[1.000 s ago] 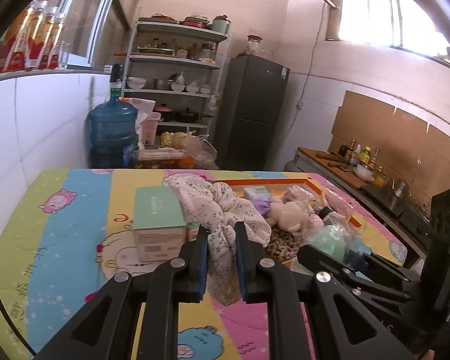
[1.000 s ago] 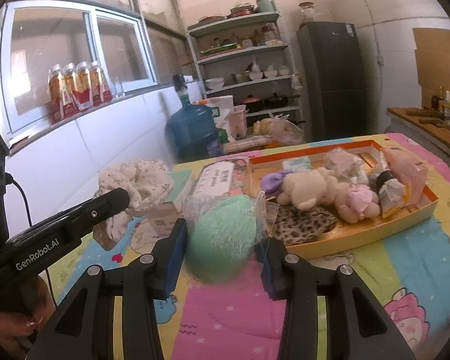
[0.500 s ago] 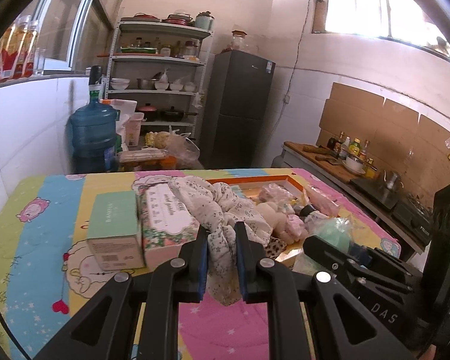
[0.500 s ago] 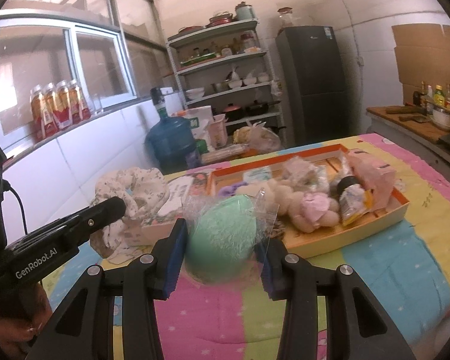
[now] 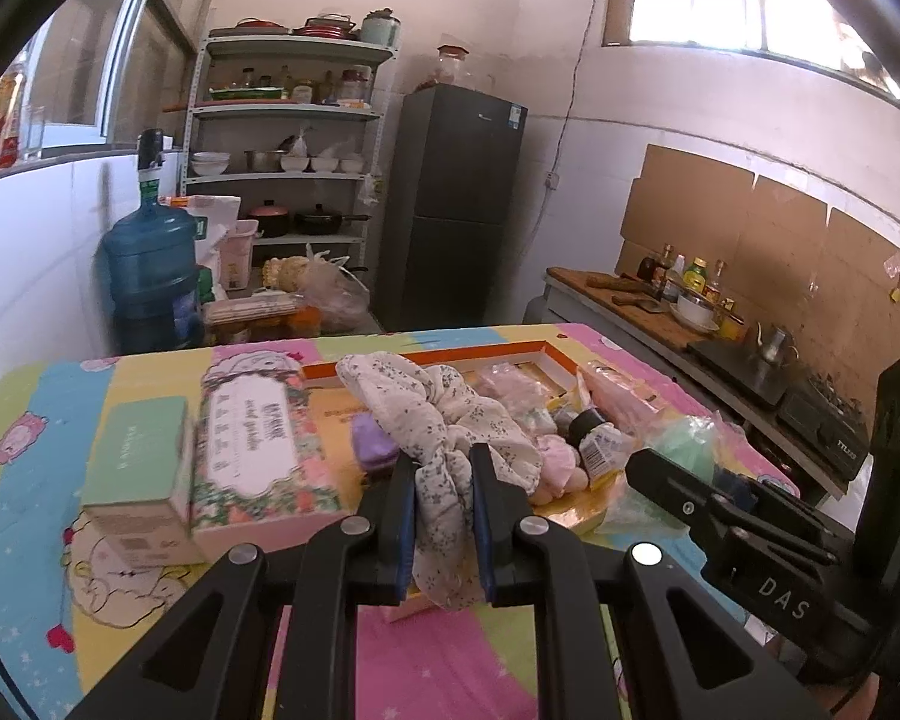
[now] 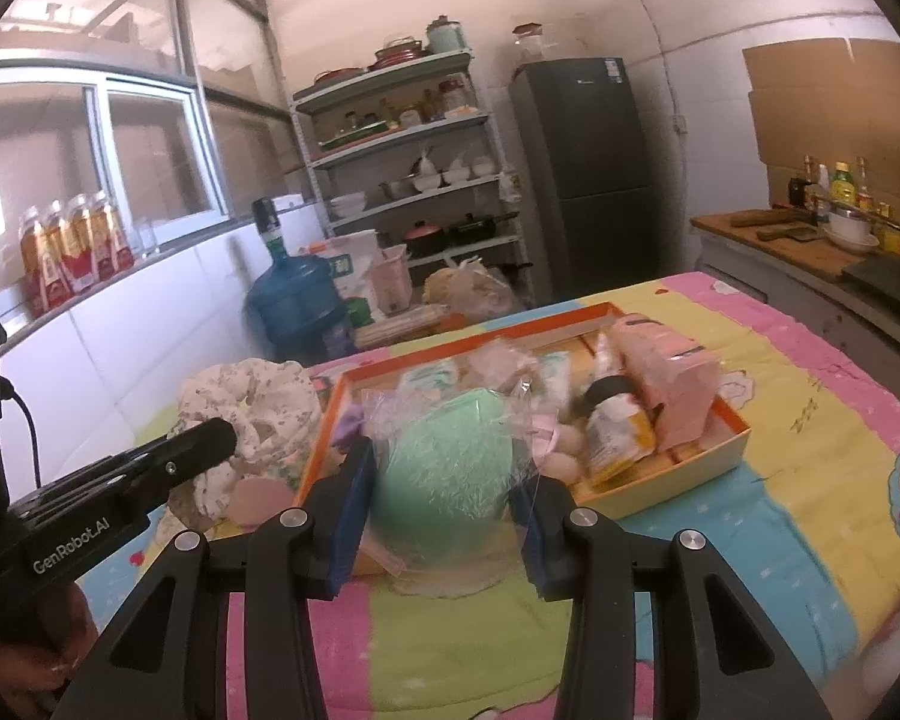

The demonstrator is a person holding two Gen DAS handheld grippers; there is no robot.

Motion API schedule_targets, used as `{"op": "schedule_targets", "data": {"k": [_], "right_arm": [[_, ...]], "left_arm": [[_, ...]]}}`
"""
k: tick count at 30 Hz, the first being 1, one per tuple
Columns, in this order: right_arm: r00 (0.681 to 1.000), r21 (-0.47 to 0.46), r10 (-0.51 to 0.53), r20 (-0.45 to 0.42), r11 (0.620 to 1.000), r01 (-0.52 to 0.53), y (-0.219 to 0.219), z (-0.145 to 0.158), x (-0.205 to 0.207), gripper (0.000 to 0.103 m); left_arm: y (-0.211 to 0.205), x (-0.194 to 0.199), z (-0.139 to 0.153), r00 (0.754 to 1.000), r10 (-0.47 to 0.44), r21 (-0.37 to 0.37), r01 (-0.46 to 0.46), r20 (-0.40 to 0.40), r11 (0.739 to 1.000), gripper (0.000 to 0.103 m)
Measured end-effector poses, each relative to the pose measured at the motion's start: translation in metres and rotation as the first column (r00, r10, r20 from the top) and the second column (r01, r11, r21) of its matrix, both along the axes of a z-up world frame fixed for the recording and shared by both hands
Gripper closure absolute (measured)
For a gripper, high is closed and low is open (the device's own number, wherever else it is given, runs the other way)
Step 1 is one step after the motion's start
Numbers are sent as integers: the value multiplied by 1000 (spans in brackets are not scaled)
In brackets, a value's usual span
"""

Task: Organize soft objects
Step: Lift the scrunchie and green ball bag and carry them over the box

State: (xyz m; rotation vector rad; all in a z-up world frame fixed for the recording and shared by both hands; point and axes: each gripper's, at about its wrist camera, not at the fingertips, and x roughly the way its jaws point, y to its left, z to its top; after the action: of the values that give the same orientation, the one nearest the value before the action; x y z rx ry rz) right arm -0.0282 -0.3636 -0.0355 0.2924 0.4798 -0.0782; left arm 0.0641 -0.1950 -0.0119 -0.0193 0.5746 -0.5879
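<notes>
Pinching floral cloth (image 5: 444, 450) — left tongs (image 5: 444, 516); right tongs (image 6: 444, 510) squeezing wrapped green ball (image 6: 444, 462) — tray rim (image 6: 660, 489) beside.

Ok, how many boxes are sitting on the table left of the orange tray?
2. A mint green box stands furthest left; a pink floral box lies beside it, against the orange tray. More could be hidden behind the gripped floral cloth.

A blue water jug (image 5: 150, 267) stands at middle left of the left wrist view, beside a metal shelf rack (image 5: 288, 138) loaded with bowls, pots and jars. A dark refrigerator (image 5: 453, 204) fills the centre background. At right, a wooden counter (image 5: 636, 306) carries bottles, a bowl and a kettle (image 5: 774, 345). Red-labelled bottles (image 6: 72, 249) line the windowsill at left of the right wrist view.
</notes>
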Motion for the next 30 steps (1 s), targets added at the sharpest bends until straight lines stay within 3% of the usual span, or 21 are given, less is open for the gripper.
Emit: {"op": "schedule_targets", "data": {"k": [18,30], "right_arm": [[999,-6,-28,-26,1000,28,-61,-9,39,58],[999,-8,-8,-43,1000,8,-79,-19,70,58]], "left_arm": [[-63,38,-15,999,-30,-18,30,-23,999,87],[-90,63,-16,1000,-25,-8,25,-17,1000,87]]}}
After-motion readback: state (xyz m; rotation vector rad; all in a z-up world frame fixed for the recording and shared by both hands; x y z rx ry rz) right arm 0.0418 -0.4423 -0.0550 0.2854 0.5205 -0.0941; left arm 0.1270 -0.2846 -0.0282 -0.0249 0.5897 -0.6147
